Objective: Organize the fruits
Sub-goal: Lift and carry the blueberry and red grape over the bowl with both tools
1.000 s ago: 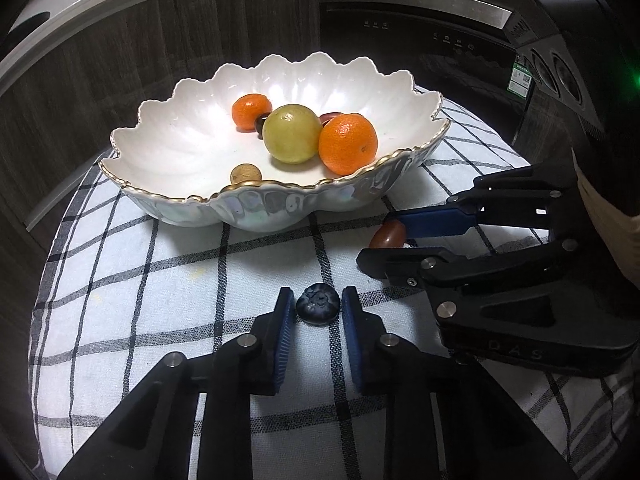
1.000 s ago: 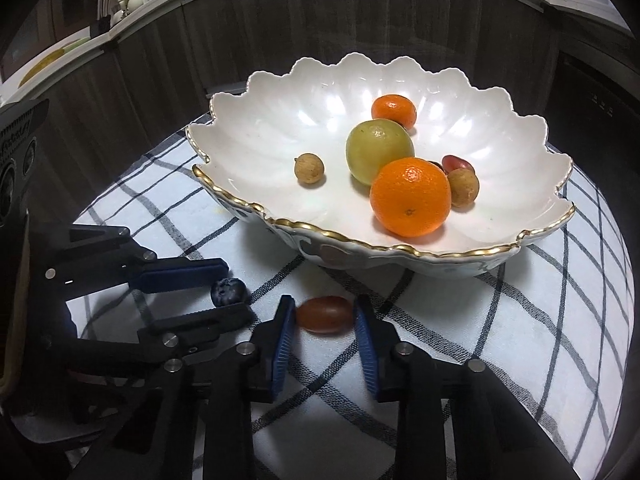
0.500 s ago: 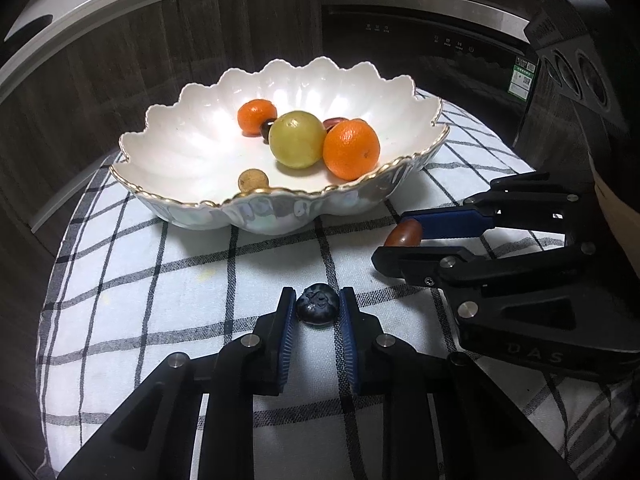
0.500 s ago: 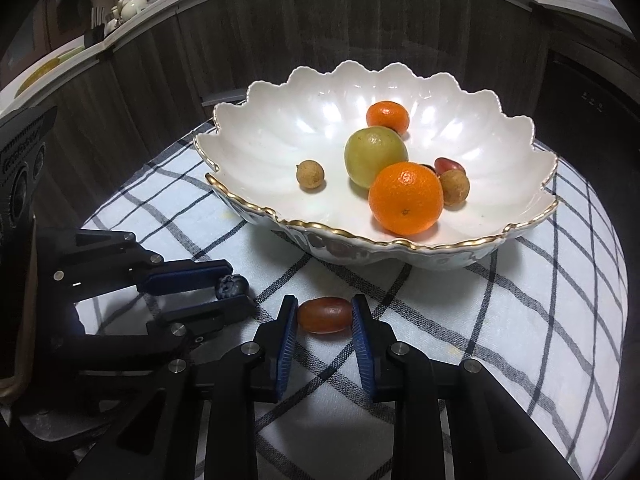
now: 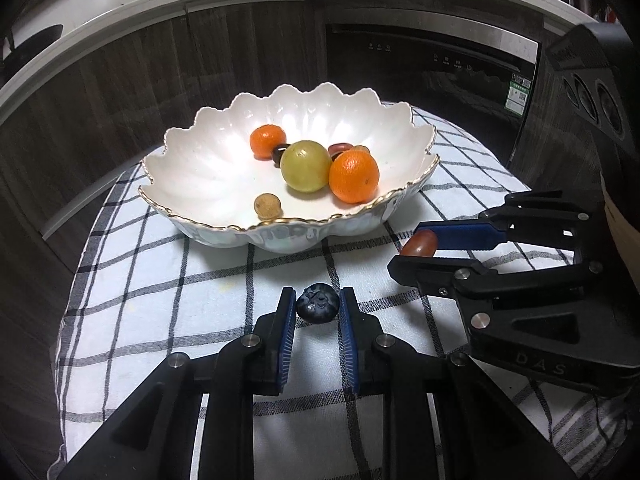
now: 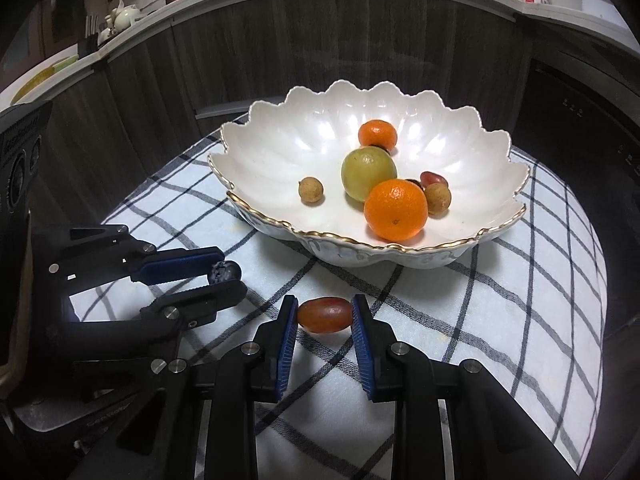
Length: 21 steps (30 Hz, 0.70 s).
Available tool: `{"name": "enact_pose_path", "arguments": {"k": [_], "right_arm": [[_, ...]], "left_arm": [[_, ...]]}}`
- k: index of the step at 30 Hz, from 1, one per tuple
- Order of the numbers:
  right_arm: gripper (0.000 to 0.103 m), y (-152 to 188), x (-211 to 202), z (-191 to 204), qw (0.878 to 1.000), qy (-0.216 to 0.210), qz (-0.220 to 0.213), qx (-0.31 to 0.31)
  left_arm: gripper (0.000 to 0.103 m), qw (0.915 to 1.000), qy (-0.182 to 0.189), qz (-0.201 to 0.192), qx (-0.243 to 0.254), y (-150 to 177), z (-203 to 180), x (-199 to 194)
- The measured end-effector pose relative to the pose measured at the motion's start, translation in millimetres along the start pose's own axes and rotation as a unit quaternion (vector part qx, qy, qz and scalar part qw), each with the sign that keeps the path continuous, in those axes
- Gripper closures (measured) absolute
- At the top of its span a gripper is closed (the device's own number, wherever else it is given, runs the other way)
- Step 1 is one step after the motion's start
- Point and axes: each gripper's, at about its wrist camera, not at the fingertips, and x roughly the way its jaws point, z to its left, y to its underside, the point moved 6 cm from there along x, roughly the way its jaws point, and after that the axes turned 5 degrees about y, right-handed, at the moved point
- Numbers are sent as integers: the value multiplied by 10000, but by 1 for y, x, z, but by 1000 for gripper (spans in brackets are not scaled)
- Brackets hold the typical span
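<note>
A: Since a second ago both grippers have closed in and lifted. The left gripper [image 5: 318,306] then stood loosely around the blueberry [image 5: 317,309]; its blue pads now press it on both sides. The right gripper [image 6: 325,314] has likewise tightened on the red grape tomato [image 6: 325,314]. The bowl [image 5: 416,190] sits farther off in both views.

B: Which way does the tomato lie?

A: Its long axis runs crosswise, from pad to pad, roughly level. The blueberry is round, its puckered crown turned up toward the camera.

B: How do they look?

A: The tomato is smooth, glossy, reddish-brown; the blueberry dark blue with a dusty bloom. Both hang just above the checked cloth [image 6: 540,300], in front of the bowl.

B: What is nearby?

A: The white scalloped, gold-rimmed bowl holds two oranges, a green round fruit [image 6: 368,175], two small tan fruits and some dark ones. Its near rim stands between the grippers and that pile.
</note>
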Motion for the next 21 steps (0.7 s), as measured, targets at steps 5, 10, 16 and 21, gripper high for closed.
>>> {"name": "enact_pose_path", "arguments": {"k": [5, 10, 16, 21], "right_arm": [[74, -2, -10, 1, 9999, 62, -96, 59], [74, -3, -21, 5, 9998, 88, -137, 99], [74, -8, -32, 8, 9996, 111, -229, 144], [74, -14, -41, 12, 9993, 138, -319, 148]], "left_arm": [[80, 10000, -27, -83, -42, -3, 1, -9], [80, 9998, -38, -168, -90, -7, 3, -18], [80, 9996, -36, -241, -159, -11, 6, -27], [80, 9992, -51, -312, -225, -16, 11, -34]]}}
